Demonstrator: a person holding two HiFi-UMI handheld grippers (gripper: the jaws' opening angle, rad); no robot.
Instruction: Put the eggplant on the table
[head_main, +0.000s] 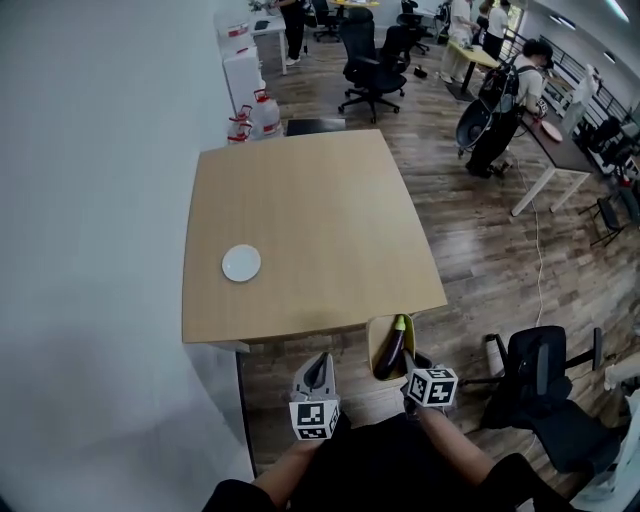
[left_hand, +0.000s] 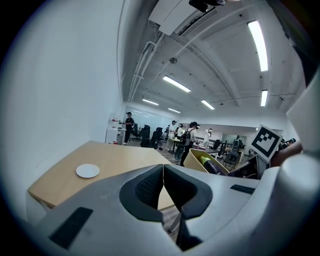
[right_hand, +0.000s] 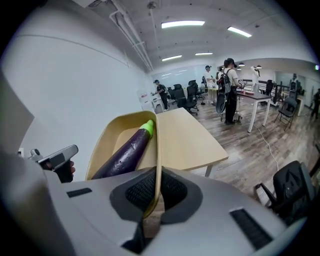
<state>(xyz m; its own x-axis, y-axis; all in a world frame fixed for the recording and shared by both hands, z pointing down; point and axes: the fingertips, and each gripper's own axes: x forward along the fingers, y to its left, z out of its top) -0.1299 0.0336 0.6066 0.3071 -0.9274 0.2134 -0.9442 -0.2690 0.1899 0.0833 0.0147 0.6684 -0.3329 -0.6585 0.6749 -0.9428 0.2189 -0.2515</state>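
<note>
The purple eggplant (head_main: 391, 350) with a green stem lies in a tan oblong tray (head_main: 372, 345), held in the air just off the near edge of the wooden table (head_main: 300, 220). My right gripper (head_main: 412, 364) is shut on the tray's rim; in the right gripper view its jaws pinch the rim (right_hand: 158, 150) and the eggplant (right_hand: 125, 150) lies inside. My left gripper (head_main: 319, 370) is shut and holds nothing, to the left of the tray. In the left gripper view its jaws (left_hand: 163, 187) meet, with the tray (left_hand: 196, 162) to the right.
A small white disc (head_main: 241, 263) lies on the table's left side. A white wall runs along the left. A black office chair (head_main: 545, 385) stands at the lower right. Water jugs (head_main: 262, 112), more chairs and several people are beyond the table.
</note>
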